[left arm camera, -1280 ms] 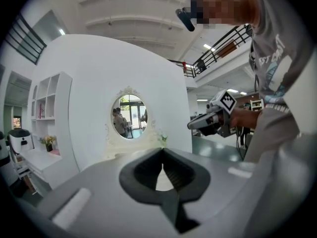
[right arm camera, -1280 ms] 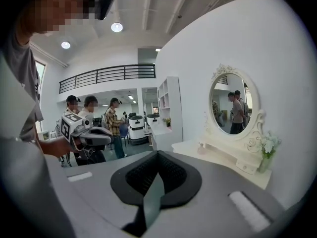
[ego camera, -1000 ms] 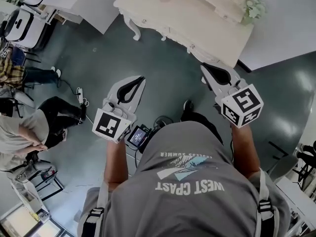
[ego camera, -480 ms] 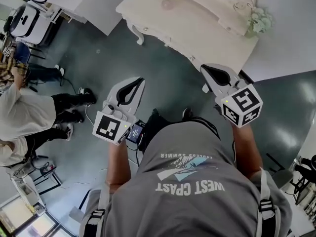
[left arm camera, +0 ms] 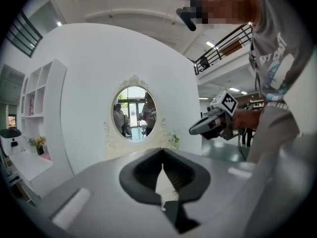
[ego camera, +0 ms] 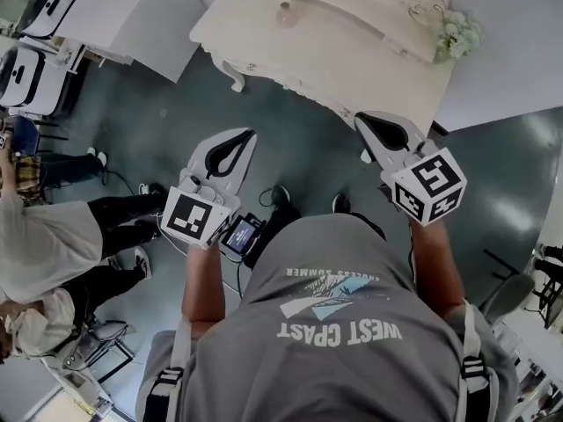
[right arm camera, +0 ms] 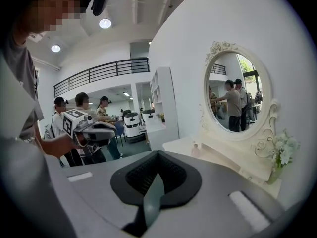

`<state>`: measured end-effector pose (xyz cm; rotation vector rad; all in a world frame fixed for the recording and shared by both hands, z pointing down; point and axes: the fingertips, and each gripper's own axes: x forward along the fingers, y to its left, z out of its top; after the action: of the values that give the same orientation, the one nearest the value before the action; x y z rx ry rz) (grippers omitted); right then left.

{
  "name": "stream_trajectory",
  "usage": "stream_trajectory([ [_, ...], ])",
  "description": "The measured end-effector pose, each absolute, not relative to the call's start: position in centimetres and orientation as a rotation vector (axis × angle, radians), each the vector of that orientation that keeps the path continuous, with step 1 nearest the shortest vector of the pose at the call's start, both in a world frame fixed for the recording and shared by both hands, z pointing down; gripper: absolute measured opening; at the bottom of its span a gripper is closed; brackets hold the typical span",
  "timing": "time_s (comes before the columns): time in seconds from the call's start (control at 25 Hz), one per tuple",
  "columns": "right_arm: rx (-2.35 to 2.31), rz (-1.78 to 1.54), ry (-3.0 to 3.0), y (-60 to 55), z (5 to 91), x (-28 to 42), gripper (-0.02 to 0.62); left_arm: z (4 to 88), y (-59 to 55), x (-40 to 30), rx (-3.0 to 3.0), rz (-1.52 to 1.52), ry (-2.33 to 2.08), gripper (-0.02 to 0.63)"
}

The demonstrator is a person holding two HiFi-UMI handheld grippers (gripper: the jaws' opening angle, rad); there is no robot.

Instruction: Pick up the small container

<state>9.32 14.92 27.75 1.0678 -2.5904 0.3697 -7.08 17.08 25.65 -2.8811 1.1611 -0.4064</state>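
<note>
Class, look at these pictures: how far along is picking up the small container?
Done: nothing. The small container sits untouched on the dressing table. In hand: nothing; the left tongs and right tongs are shut and empty, short of the table. Left: reach in, open, grip, lift.

Grey T-shirt (ego camera: 334, 271) with white print, buckled grey shoulder straps (ego camera: 471, 359)

Bright, even light from ceiling lamps (right arm camera: 105, 23); the floor (ego camera: 517, 202) shows glare. The 2 gripper views bulge fisheye, corners vignetted black, nearest surfaces blurred.
</note>
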Motion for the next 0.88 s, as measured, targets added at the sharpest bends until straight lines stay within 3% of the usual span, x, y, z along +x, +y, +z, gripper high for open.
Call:
stream_trajectory([
  [0.6,1.260,0.368,-2.500,10.3,27.2,2.5,0.002,26.2,10.0,-13.5,-2.974,-0.356,0.904,0.003],
  [0.88,1.202,0.417,-2.485,5.8,29.7,4.1,0.002,28.0,6.0,-12.7,-2.990,-0.380,0.992,0.003],
])
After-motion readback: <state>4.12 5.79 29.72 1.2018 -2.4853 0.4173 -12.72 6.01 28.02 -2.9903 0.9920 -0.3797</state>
